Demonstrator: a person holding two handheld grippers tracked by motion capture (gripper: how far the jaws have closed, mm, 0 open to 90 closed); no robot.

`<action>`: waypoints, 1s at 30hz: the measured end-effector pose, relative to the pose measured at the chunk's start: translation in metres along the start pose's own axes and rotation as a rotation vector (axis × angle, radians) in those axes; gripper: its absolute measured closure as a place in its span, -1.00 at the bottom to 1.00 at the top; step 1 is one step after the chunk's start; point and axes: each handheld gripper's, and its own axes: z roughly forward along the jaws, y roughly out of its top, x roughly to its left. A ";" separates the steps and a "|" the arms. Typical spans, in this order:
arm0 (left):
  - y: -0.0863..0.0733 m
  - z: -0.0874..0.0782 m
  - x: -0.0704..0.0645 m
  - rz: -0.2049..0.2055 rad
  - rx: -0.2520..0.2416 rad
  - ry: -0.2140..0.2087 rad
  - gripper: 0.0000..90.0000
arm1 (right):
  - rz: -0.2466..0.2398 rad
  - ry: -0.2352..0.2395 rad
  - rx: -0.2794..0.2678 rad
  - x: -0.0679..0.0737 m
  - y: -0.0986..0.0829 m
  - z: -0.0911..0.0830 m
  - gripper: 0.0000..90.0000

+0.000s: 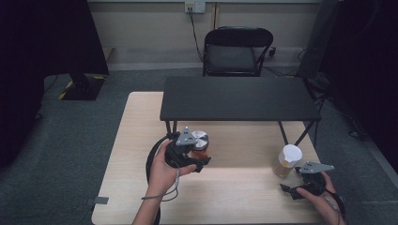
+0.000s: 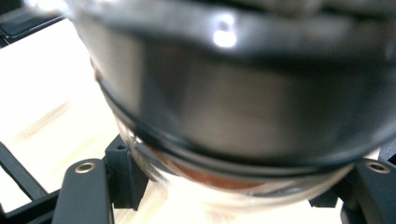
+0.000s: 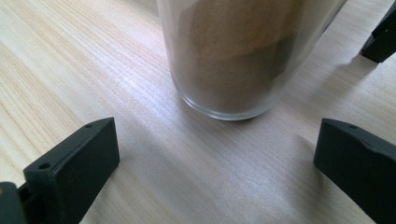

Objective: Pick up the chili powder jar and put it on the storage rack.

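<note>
Glass jar (image 1: 201, 146) sat clamped in left gripper (image 1: 199, 157); slippery, fragile. Right gripper (image 1: 292, 188) gaped, empty, near tumbler (image 1: 286, 161).

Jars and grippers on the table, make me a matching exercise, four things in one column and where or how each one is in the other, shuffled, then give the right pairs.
Things:
1. metal-lidded jar
2. white-lidded jar
3. left gripper
4. right gripper

Places or states:
A. open, just short of a jar, touching nothing
B. stands on the table near its right edge, brown contents
C. fingers set on either side of a jar's glass
D. just in front of the black shelf, reddish contents

Pairs: 1-D, 2-B, 3-C, 4-A
</note>
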 end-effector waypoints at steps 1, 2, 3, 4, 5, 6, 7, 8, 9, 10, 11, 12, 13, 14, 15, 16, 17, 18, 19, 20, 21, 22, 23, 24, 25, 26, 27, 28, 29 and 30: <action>0.000 0.000 0.000 0.000 0.000 0.000 -0.32 | 0.000 0.000 0.000 0.000 0.000 0.000 -1.00; 0.002 0.000 0.000 0.000 -0.002 -0.001 -0.32 | 0.000 0.000 0.000 0.000 0.000 0.000 -1.00; 0.005 -0.001 0.001 0.002 -0.001 -0.001 -0.32 | 0.000 0.000 0.000 0.000 0.000 0.000 -1.00; 0.009 -0.001 0.001 0.006 0.004 0.006 -0.32 | 0.000 0.000 0.000 0.000 0.000 0.000 -1.00; 0.009 -0.001 0.001 0.006 0.004 0.006 -0.32 | 0.000 0.000 0.000 0.000 0.000 0.000 -1.00; 0.012 -0.001 0.001 0.007 0.007 0.008 -0.32 | 0.000 0.000 0.000 0.000 0.000 0.000 -1.00; 0.013 -0.001 0.001 0.005 0.007 0.006 -0.32 | 0.000 0.000 0.000 0.000 0.000 0.000 -1.00; 0.018 0.000 0.002 0.003 0.009 0.001 -0.32 | 0.000 0.000 0.000 0.000 0.000 0.000 -1.00; 0.018 0.000 0.002 0.003 0.009 0.001 -0.32 | 0.000 0.000 0.000 0.000 0.000 0.000 -1.00; 0.022 0.000 0.003 0.008 0.013 -0.002 -0.32 | 0.000 0.000 0.000 0.000 0.000 0.000 -1.00; 0.022 0.000 0.003 0.008 0.013 -0.002 -0.32 | 0.000 0.000 0.000 0.000 0.000 0.000 -1.00; 0.025 0.001 0.003 0.004 0.014 -0.006 -0.32 | 0.000 0.000 0.000 0.000 0.000 0.000 -1.00; 0.027 0.001 0.003 0.010 0.016 -0.005 -0.32 | 0.000 0.000 0.000 0.000 0.000 0.000 -1.00; 0.033 0.001 0.003 0.015 0.021 -0.001 -0.32 | 0.000 0.000 0.000 0.000 0.000 0.000 -1.00; 0.036 0.001 0.004 0.017 0.021 -0.002 -0.32 | 0.000 0.000 0.000 0.000 0.000 0.000 -1.00; 0.038 0.000 0.005 0.013 0.019 -0.005 -0.32 | 0.000 0.000 0.000 0.000 0.000 0.000 -1.00; 0.038 0.000 0.005 0.013 0.019 -0.005 -0.32 | 0.000 0.000 0.000 0.000 0.000 0.000 -1.00; 0.043 -0.001 0.005 0.015 0.019 0.002 -0.32 | 0.000 0.000 0.000 0.000 0.000 0.000 -1.00; 0.045 -0.001 0.005 0.017 0.021 0.003 -0.32 | 0.000 0.000 0.000 0.000 0.000 0.000 -1.00; 0.047 -0.002 0.006 0.013 0.017 0.004 -0.32 | 0.000 0.000 0.000 0.000 0.000 0.000 -1.00; 0.049 -0.003 0.007 0.010 0.015 0.004 -0.32 | 0.000 0.000 0.000 0.000 0.000 0.000 -1.00; 0.051 -0.004 0.008 0.011 0.014 0.002 -0.32 | 0.000 0.000 0.000 0.000 0.000 0.000 -1.00; 0.053 -0.004 0.008 0.010 0.013 0.003 -0.32 | 0.000 0.000 0.000 0.000 0.000 0.000 -1.00; 0.053 -0.004 0.008 0.010 0.013 0.003 -0.32 | 0.000 0.000 0.000 0.000 0.000 0.000 -1.00; 0.059 -0.005 0.009 0.013 0.019 0.003 -0.32 | 0.000 0.000 0.000 0.000 0.000 0.000 -1.00; 0.061 -0.006 0.009 0.013 0.020 0.007 -0.32 | 0.000 0.000 0.000 0.000 0.000 0.000 -1.00; 0.063 -0.006 0.009 0.015 0.020 0.009 -0.32 | 0.000 0.000 0.000 0.000 0.000 0.000 -1.00; 0.065 -0.006 0.009 0.014 0.020 0.010 -0.32 | 0.000 0.000 0.000 0.000 0.000 0.000 -1.00; 0.067 -0.007 0.010 0.013 0.018 0.007 -0.32 | 0.000 0.000 0.000 0.000 0.000 0.000 -1.00; 0.072 -0.007 0.011 0.013 0.014 0.008 -0.32 | 0.000 0.000 0.000 0.000 0.000 0.000 -1.00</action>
